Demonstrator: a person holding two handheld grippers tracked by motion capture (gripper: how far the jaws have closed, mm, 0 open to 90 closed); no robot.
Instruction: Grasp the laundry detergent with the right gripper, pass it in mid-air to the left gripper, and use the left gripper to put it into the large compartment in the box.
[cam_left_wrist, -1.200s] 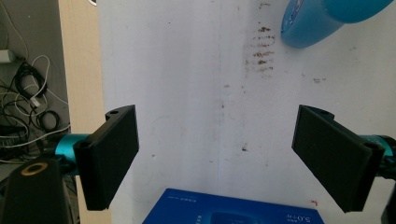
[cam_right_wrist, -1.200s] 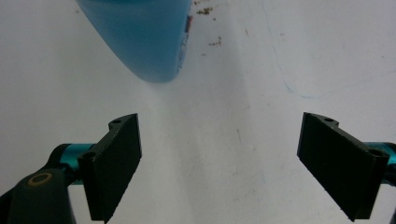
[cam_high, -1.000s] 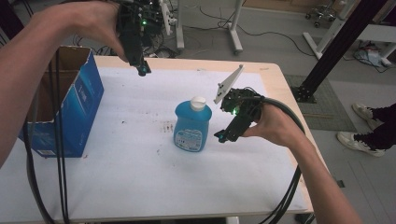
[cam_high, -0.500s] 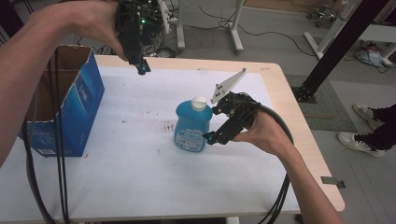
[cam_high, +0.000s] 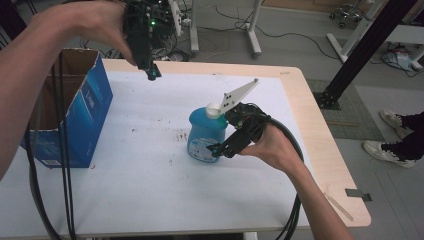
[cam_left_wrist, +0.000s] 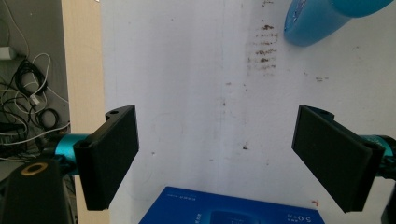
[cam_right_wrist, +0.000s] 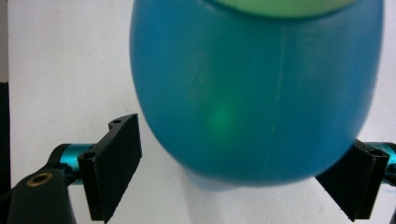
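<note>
R hand-held gripper (cam_high: 216, 148) moved in, jaws now straddling blue bottle (cam_high: 204, 134).

Only readable mark I've got: "5.0" in pale print on the blue box (cam_left_wrist: 233, 207), bottom edge of the left gripper view. There's smaller print beside it, too blurred to make out. The box side (cam_high: 80, 120) and the blue bottle's label (cam_high: 202, 147) in the high view both carry print, none of it legible.
</note>
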